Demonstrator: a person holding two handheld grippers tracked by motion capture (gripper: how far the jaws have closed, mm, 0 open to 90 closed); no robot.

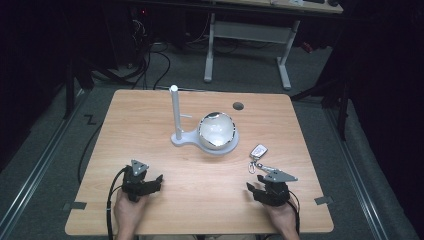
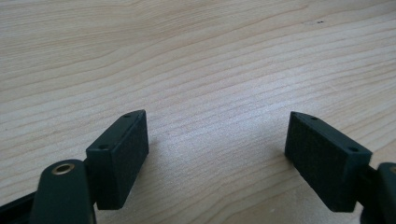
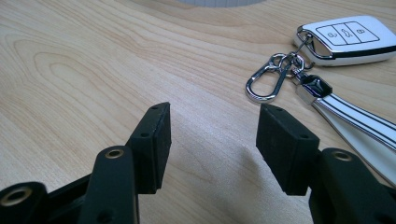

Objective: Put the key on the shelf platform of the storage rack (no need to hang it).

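Leftmost on the desk (image 1: 150, 107), near its front-left corner, the left gripper (image 2: 217, 154) sits in the person's left hand (image 1: 129, 210), its jaws spread wide with nothing but bare wood grain between them. A black cable (image 1: 111, 192) loops from it toward the front edge.

Farther along, around the middle of the desk and toward the back edge, stands a white stand (image 1: 192, 139) with a slim upright post (image 1: 175, 111) at its left end and a round base at its right; a shiny bowl (image 1: 217, 130) rests on that base.

Right of the bowl, toward the right edge, lies a white car key fob (image 3: 346, 38) with three buttons on its face. A silver carabiner clip (image 3: 267, 80) hangs from its ring, and a white strap with dark stripes (image 3: 357, 119) runs from the ring back toward the front edge.

Near the front-right corner, the right gripper (image 3: 212, 142) is held in the person's right hand (image 1: 282, 216). Its jaws stand apart, with bare wood between them and no thing gripped; the clip lies just beyond the right-hand jaw, and the strap passes beside it, not touching the pads.
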